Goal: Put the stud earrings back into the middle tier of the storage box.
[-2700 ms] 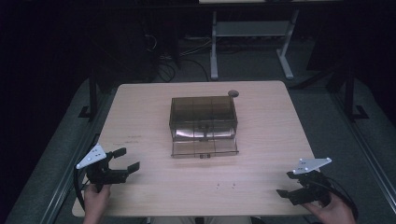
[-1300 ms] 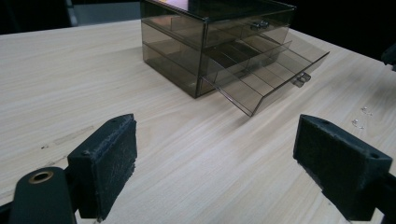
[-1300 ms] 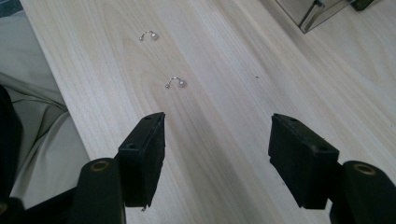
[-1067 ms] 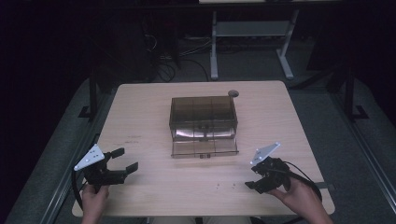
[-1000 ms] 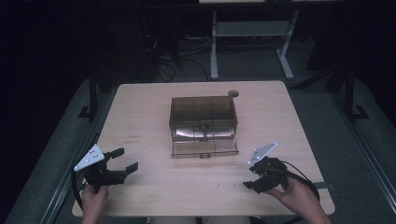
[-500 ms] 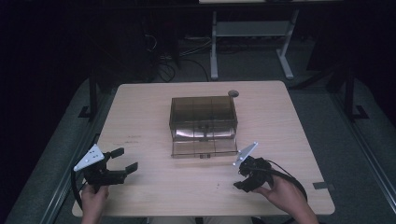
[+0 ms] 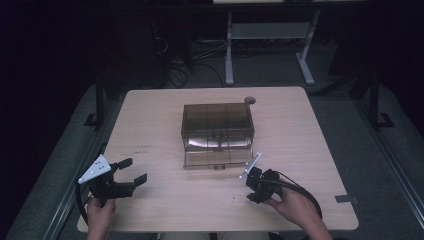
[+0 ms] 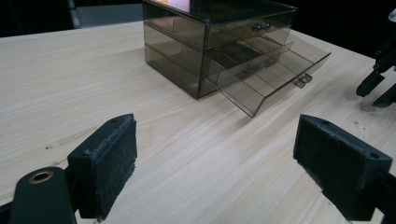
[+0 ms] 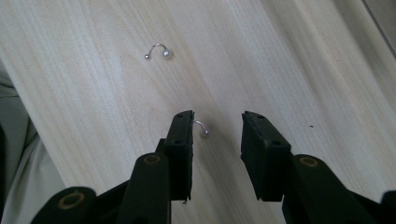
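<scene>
Since the earlier frame, the right gripper (image 9: 212, 128) has come in across the desk (image 7: 150, 120) toward the smoky drawer box (image 7: 217, 132) — its jaws, just closing, straddle a small curved stud (image 9: 201, 127) without pinching it. Left gripper (image 8: 215, 161) gapes open, empty.

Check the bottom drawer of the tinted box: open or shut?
Open. The bottom drawer is pulled out of the tinted box toward the person; its front handle sits well clear of the frame, and it looks empty.
</scene>
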